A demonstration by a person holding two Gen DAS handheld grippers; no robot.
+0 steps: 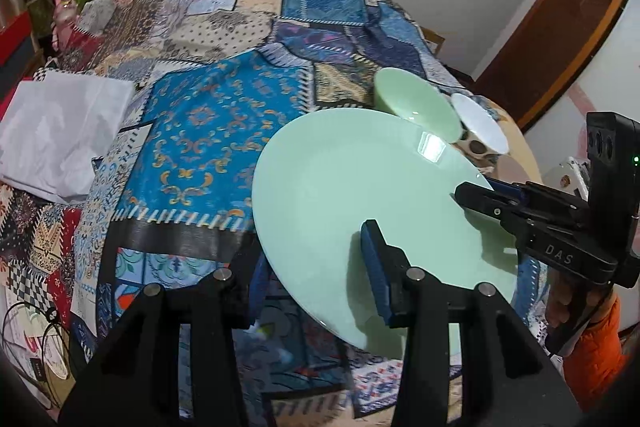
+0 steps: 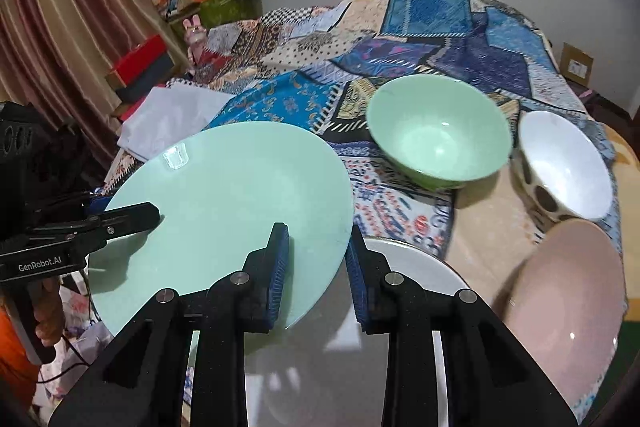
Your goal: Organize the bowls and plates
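Note:
A mint-green plate (image 1: 352,187) (image 2: 224,203) hangs tilted above the patchwork-covered table, held from two sides. My left gripper (image 1: 316,255) is shut on its near rim, one blue pad on top and the other finger underneath. My right gripper (image 2: 316,239) is shut on the opposite rim in the same way. Each gripper shows in the other's view: the right gripper (image 1: 460,193) at the plate's right edge, the left gripper (image 2: 154,213) at its left edge. A green bowl (image 2: 436,131) (image 1: 416,103) and a white bowl (image 2: 564,163) (image 1: 480,123) with dark spots outside stand behind the plate.
A white plate (image 2: 404,267) lies under my right gripper, and a pink dish (image 2: 568,311) sits at the near right. White folded sheets (image 1: 60,135) rest on the table's left side. Boxes and clutter stand at the back left. A hand in an orange sleeve (image 1: 596,347) holds the right gripper.

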